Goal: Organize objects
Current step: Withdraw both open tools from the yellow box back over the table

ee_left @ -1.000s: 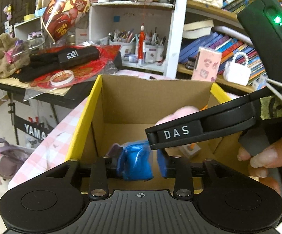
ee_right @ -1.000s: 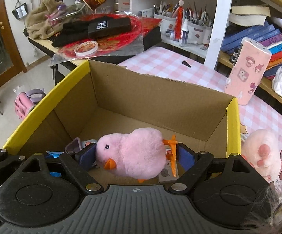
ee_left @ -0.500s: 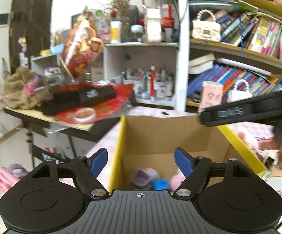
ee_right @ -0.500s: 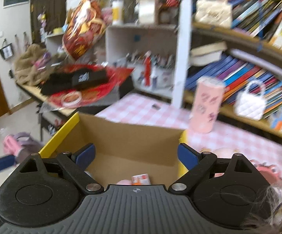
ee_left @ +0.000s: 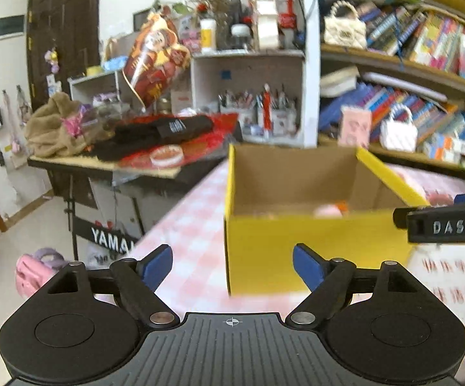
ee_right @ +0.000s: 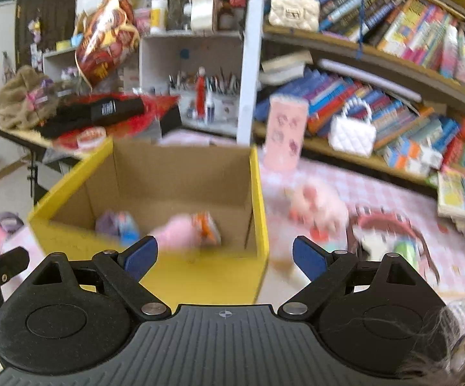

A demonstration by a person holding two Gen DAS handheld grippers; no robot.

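Looking into the box: the yellow cardboard box stood in the lower middle of the right wrist view, its open top facing up, on the pink checked tablecloth.
Things already inside: a pink plush chick lay on the box floor near the lower middle of the frame, with a small orange and white packet touching it on the right and a purple and blue toy to its left; all three were blurred.
Next candidate: a pink plush toy lay on the tablecloth just right of the box, outside it, in the middle right of the frame.
Handling of the plush toy: it looked light, soft and easy to squeeze, not fragile and not slippery; I would judge the round body the best place to take hold.
Direction and long axis: the blur hid its face, so I cannot tell which way it pointed; its longer side seemed to run left to right in the frame.
Left gripper: its jaws had just been opening and stood wide apart, with nothing between them; the box front was seen behind the gap.
Right gripper: its jaws had opened a little and stood wide apart and empty, in front of the near wall of the box.
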